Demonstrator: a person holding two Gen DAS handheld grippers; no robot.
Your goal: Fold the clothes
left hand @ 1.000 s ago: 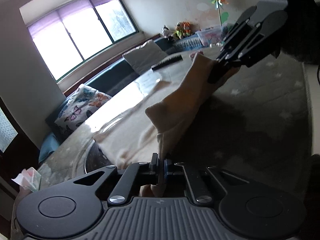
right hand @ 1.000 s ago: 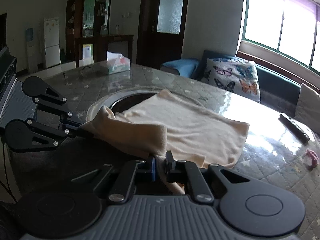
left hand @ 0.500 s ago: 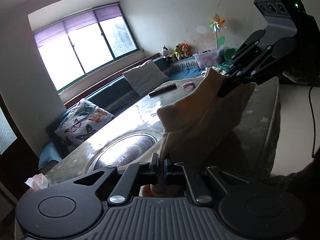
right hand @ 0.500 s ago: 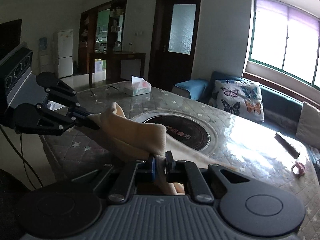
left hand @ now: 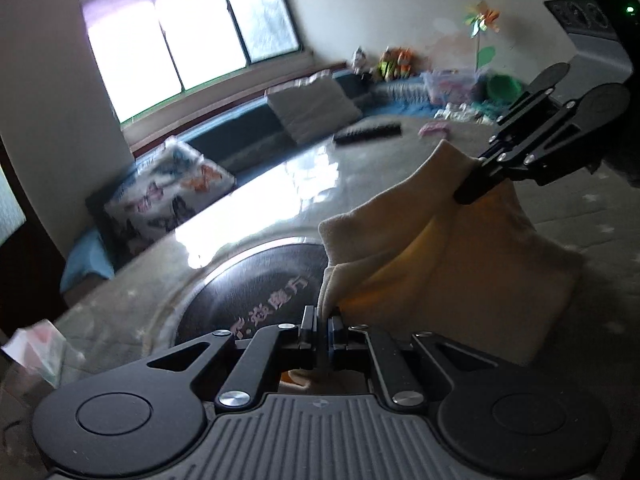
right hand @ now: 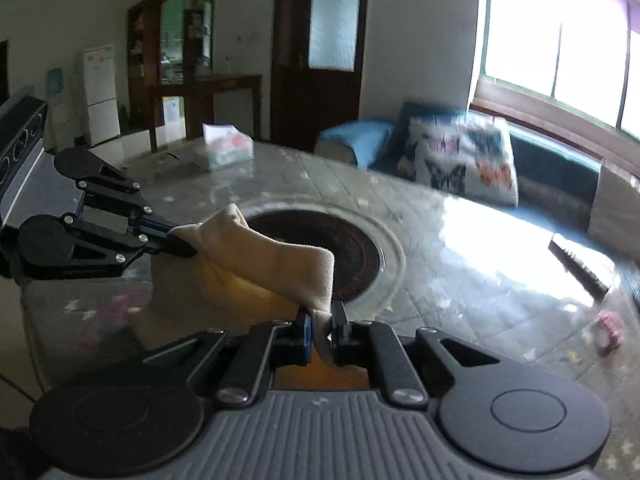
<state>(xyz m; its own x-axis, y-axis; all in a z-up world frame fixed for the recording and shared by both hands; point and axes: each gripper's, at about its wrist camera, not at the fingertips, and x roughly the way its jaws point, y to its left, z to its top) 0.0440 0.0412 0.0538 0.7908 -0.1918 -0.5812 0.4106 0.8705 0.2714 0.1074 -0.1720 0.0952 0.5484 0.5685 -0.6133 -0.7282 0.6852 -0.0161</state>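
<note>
Lower part of the cream fleece cloth (left hand: 460, 280) is hidden behind the left tongs' body; its bottom hem can't be seen. Motion blur smears the butterfly-print cushion (right hand: 460, 160), the dark flat remote-like bar (left hand: 368, 133) and the small pink object (right hand: 610, 330). Red lettering on the round dark inset (left hand: 256, 300) is partly covered and unreadable.

A cream, soft-napped cloth (left hand: 452, 264) hangs doubled between two pinched corners, lifted above the table; its top edge sags in a shallow curve; the lower part drapes downward, folds showing a warmer yellow inside.
</note>
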